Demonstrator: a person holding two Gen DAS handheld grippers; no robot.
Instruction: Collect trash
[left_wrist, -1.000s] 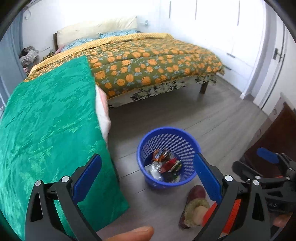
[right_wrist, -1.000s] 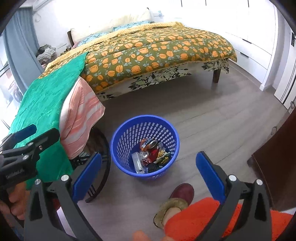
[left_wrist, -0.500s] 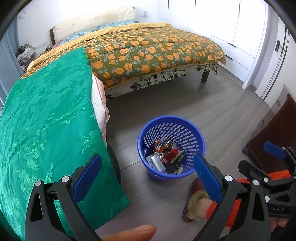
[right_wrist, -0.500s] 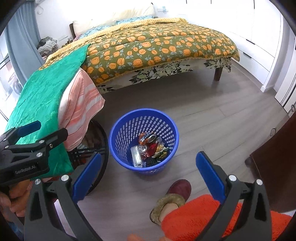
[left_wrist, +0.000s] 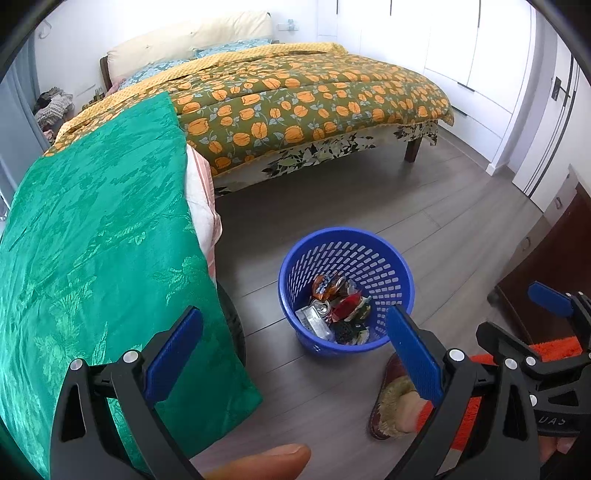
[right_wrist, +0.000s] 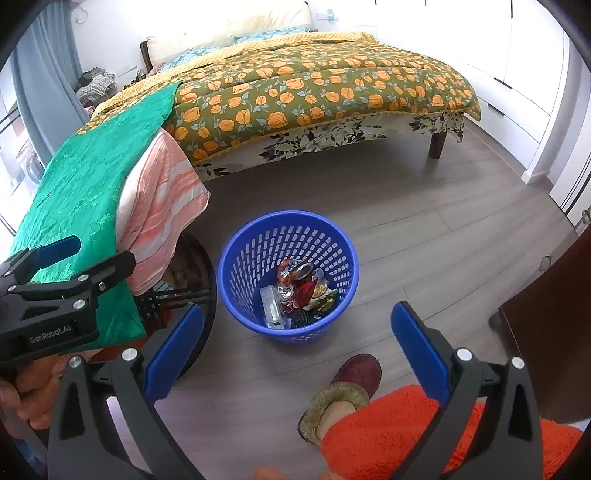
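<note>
Trash, crushed cans and crumpled wrappers, lies at the bottom of the blue perforated plastic basket standing on the grey wood-plank floor. My left tongs are released, blue pads spread wide, nothing between them; the basket sits just ahead, toward the right pad. My right tongs are likewise spread and empty, the basket ahead and centred between the pads.

Right view only: the peach-striped cloth hanging under the green brocade cloth, and a dark wire stand beneath it; also my left tongs from the side, at far left. Left view only: my right tongs at far right.

Both views: maroon fur-trimmed slipper on my foot near the basket, orange fleece trouser leg, bed with orange-flowered quilt.
</note>
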